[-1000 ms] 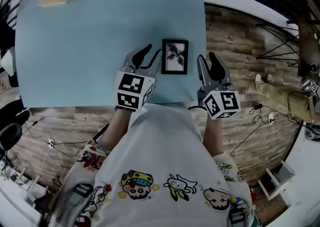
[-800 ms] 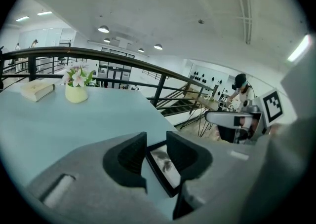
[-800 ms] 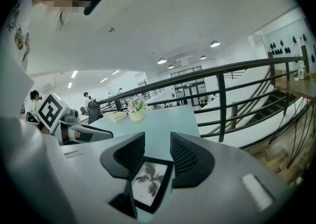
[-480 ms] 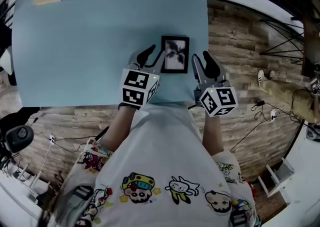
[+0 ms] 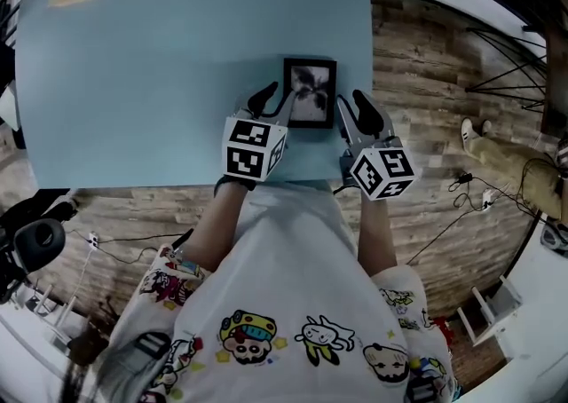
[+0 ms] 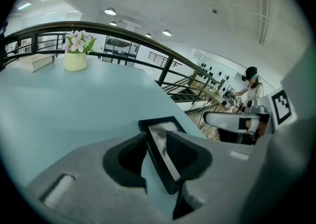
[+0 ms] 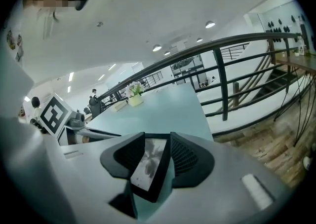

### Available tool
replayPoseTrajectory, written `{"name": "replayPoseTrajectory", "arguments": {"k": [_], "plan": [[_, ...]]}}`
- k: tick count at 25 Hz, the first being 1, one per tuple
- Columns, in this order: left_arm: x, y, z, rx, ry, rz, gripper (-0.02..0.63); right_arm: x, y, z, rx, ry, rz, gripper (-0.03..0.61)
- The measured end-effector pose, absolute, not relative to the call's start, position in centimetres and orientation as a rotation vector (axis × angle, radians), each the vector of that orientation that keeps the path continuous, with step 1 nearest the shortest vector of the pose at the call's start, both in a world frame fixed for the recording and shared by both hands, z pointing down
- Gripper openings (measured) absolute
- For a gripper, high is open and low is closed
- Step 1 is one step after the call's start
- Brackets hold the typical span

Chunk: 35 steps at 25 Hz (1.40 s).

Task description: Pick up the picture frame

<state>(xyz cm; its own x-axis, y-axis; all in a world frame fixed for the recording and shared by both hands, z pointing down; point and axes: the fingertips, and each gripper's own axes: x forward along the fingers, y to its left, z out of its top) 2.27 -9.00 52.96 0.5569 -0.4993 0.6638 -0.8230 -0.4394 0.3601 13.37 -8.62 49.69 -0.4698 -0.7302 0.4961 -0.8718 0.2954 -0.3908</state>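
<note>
Flanking the picture frame (image 5: 309,93), the left gripper (image 5: 273,100) and right gripper (image 5: 352,109) had jaws spread. Each straddled one side edge, ready to pinch.

Picture frame (image 5: 310,91) on table (image 5: 133,82) between left hand-held gripper (image 5: 276,101) and right hand-held gripper (image 5: 351,106)

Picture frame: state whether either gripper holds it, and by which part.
Nothing is held. The picture frame lies flat on the table; the left gripper and right gripper stand open at its left and right edges, not clamped.
</note>
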Motion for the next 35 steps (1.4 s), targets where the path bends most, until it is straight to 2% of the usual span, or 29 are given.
{"name": "replayPoseTrajectory", "arguments": {"k": [19, 35], "plan": [[2.9, -9.6, 57.3, 2.013, -1.084, 0.651, 0.118, 13.9, -8.4, 53.5, 1.432, -2.302, 1.061, 0.155], [2.8, -10.0, 57.5, 1.981, -1.073, 0.646, 0.087, 13.3, -8.8, 54.8, 1.381, -2.266, 1.164, 0.155]]}}
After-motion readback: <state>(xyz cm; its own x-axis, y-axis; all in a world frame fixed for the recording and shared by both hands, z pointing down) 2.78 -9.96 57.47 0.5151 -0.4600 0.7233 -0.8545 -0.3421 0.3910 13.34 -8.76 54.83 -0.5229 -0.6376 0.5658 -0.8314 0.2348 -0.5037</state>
